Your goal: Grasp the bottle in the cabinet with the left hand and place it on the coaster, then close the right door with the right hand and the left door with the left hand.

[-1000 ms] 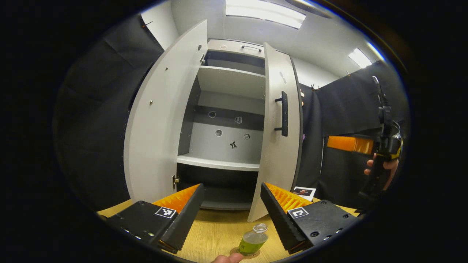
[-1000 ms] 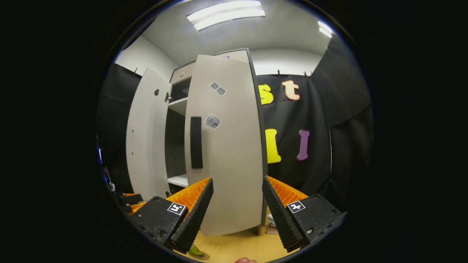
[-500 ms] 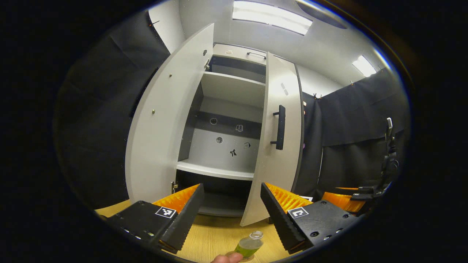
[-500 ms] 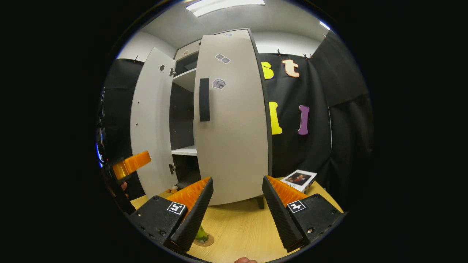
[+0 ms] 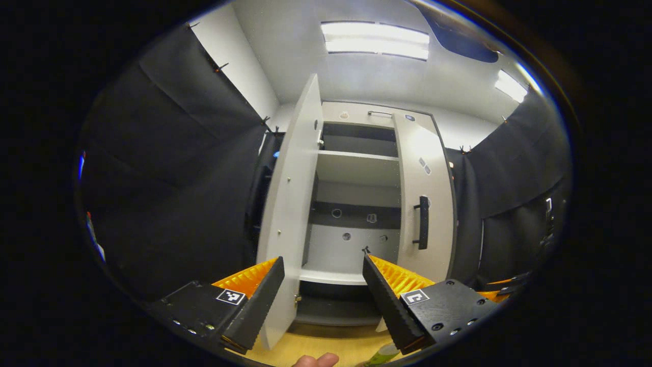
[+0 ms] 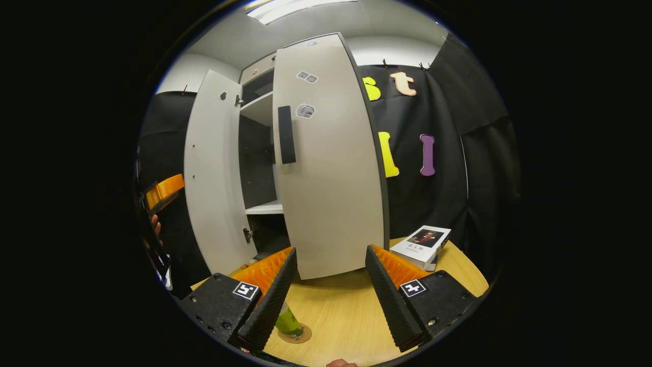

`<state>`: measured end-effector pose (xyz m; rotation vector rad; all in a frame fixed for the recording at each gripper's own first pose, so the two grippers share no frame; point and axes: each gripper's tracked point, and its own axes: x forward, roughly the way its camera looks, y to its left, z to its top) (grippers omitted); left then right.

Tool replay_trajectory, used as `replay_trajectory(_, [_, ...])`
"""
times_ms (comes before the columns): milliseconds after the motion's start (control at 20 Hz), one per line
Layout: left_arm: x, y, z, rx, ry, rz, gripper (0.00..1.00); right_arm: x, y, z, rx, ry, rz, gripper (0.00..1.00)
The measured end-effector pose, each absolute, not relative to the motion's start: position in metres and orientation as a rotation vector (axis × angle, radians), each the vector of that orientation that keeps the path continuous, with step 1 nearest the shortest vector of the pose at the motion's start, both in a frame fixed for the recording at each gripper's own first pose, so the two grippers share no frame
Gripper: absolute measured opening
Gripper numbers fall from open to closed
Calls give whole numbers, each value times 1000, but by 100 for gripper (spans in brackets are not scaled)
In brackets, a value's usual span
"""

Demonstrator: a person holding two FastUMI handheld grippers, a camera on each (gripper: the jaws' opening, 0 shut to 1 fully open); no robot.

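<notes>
Nearest in the right gripper view, the right gripper stands wide open with nothing between its fingers. Just past its left finger the bottle of green liquid stands upright on the coaster on the bench, so the placing step looks done. In the left gripper view, the left gripper is likewise spread wide and holds nothing.

Farther off, the right door looks almost shut against the cabinet in the left gripper view, though the right gripper view shows a gap at its handle side. The left door hangs wide open, edge toward the left gripper. A book lies on the bench near the cabinet's right side.

The step in hand seems to be door closing: judged from here, the left gripper must get outside the left door's face and push it round.
</notes>
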<state>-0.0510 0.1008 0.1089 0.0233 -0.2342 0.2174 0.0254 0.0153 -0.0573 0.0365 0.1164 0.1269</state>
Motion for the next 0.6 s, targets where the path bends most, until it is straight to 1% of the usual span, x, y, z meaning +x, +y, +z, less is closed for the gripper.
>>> replay_trajectory(50, [-58, 119, 120, 37, -262, 280, 100, 27, 16, -57, 33, 116, 129, 83])
replay_trajectory(150, [-73, 166, 143, 91, -331, 458, 99, 28, 18, -56, 29, 114, 135, 83])
replay_trajectory(200, [-82, 189, 153, 123, -355, 554, 95, 28, 18, -55, 29, 112, 136, 83])
replay_trajectory(250, [-87, 207, 161, 153, -363, 629, 100, 29, 18, -55, 31, 112, 134, 83])
replay_trajectory(300, [-89, 222, 165, 176, -362, 678, 100, 28, 17, -55, 34, 111, 133, 83])
replay_trajectory(350, [-83, 225, 173, 190, -361, 709, 99, 28, 17, -54, 36, 108, 131, 83])
replay_trajectory(400, [-78, 238, 168, 196, -351, 729, 99, 28, 17, -53, 37, 107, 130, 83])
replay_trajectory(450, [-69, 245, 163, 197, -336, 736, 95, 27, 16, -54, 35, 109, 126, 83])
replay_trajectory(500, [-64, 268, 156, 191, -304, 743, 99, 26, 13, -53, 32, 108, 120, 83])
replay_trajectory(600, [-37, 293, 128, 160, -219, 744, 99, 24, 6, -49, 31, 100, 103, 83])
